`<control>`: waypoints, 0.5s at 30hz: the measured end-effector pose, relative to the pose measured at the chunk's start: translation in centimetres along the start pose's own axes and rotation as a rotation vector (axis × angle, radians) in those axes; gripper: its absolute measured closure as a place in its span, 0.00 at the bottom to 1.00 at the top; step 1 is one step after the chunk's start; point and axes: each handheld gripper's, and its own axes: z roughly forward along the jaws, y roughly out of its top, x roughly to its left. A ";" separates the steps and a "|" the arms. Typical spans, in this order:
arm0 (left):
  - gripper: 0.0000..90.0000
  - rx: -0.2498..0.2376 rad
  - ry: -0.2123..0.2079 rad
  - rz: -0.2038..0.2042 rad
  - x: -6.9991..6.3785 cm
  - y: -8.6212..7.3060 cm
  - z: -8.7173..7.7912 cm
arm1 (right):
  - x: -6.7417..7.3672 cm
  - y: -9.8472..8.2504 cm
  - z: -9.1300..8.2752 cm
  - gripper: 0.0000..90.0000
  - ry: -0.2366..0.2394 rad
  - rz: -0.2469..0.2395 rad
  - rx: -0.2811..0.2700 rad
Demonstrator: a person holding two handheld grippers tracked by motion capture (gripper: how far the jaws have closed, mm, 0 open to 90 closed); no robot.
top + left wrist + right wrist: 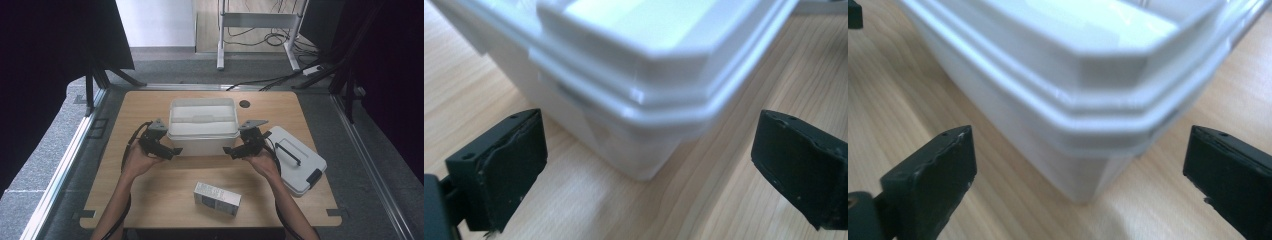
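A white open plastic box (203,125) stands in the middle of the wooden table (150,195). My left gripper (172,151) is at its near left corner, jaws open and apart from the box. In the left gripper view that corner of the box (639,100) sits ahead between the two wide-set black pads (509,170), untouched. My right gripper (228,151) is at the near right corner, open too. The right gripper view has the box corner (1098,130) just beyond its spread pads (933,185), with nothing between them.
The box's white lid (297,160) with a black handle lies flat at the right of the table. A small grey carton (217,198) lies near the front edge. A round hole (244,104) is in the tabletop behind the box. Cables and a stand are on the floor beyond.
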 end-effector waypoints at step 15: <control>0.04 0.013 -0.042 0.047 -1.0 -0.3 -0.5 | 0.9 0.0 -0.9 0.14 0.039 -0.008 0.002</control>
